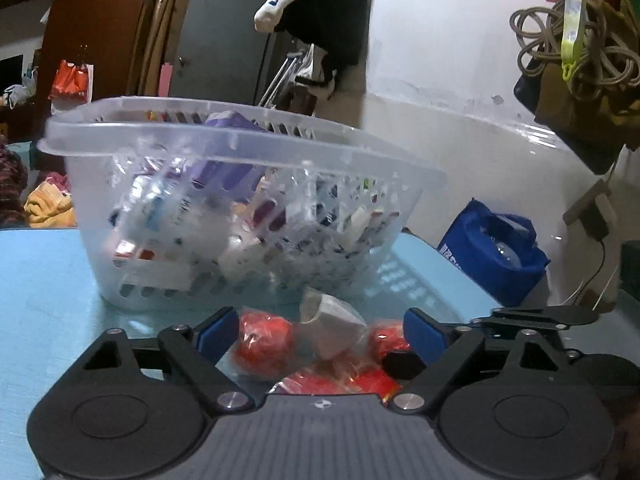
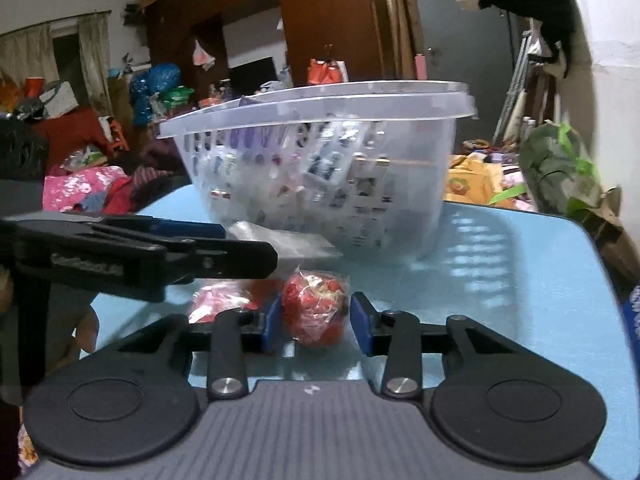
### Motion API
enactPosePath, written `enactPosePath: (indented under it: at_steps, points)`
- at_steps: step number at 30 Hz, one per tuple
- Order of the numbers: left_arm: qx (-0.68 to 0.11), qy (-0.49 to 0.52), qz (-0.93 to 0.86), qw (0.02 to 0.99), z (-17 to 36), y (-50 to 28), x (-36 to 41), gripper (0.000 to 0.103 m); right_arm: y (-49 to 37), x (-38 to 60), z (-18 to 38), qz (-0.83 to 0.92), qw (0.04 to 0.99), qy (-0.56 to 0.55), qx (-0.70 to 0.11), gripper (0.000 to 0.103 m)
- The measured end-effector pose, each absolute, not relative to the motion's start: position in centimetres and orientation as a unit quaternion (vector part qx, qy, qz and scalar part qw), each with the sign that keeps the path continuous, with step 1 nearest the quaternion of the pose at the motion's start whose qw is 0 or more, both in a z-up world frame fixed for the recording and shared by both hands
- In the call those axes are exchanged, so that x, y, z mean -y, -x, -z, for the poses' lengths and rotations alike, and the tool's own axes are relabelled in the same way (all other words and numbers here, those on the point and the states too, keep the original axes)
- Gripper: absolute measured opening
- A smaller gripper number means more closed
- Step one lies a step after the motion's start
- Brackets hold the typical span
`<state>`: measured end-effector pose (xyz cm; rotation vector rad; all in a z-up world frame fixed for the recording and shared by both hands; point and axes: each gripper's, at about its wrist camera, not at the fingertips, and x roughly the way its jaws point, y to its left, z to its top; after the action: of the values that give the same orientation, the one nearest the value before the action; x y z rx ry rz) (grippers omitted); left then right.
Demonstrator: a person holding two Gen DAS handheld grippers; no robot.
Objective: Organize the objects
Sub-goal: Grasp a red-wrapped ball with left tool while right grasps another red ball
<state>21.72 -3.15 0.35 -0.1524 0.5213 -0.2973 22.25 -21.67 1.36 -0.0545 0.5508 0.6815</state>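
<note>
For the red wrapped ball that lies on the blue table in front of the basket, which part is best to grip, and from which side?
Grip the red wrapped ball across its round middle, coming low from the near side, away from the basket. The loose wrapper gives no firm hold. The right gripper already has its pads on both flanks.

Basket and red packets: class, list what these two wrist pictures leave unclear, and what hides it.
- Basket contents: both views; slotted wall and motion blur leave the labels unreadable.
- Red packets: left wrist view; the gripper body cuts off the nearest one, so the count is uncertain.
- Right gripper: right wrist view; pads flank one red packet, its far side unseen.
</note>
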Motion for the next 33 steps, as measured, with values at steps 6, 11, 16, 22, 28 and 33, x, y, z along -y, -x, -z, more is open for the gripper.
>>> enactPosePath:
  at_steps: [6, 11, 16, 22, 28, 33]
  points:
    - [-0.244, 0.039, 0.127, 0.961, -0.6, -22.0, 5.0, 0.068, -22.0, 23.9, -1.8, -0.302, 0.921, 0.0, -0.248, 0.041]
    - [-0.241, 0.008, 0.127, 0.962, -0.5, -21.3, 5.2, 0.062, -22.0, 24.0, -2.0, -0.294, 0.925, 0.0, -0.24, 0.041]
    - [-0.233, 0.019, 0.133, 0.963, -0.3, -19.5, 3.3, 0.062, -21.8, 23.6, -2.1, -0.285, 0.929, 0.011, -0.234, 0.041]
    - [-0.219, 0.064, 0.122, 0.966, -0.6, -18.2, -0.2, 0.066, -21.8, 23.4, -2.1, -0.276, 0.934, 0.02, -0.227, 0.041]
    - [-0.281, 0.065, 0.109, 0.951, 0.5, -21.0, 0.3, 0.066, -21.9, 23.6, -2.0, -0.277, 0.933, 0.014, -0.229, 0.041]
    - [-0.288, 0.053, 0.102, 0.951, 0.6, -22.5, 1.9, 0.069, -22.0, 23.7, -2.0, -0.279, 0.933, 0.014, -0.229, 0.041]
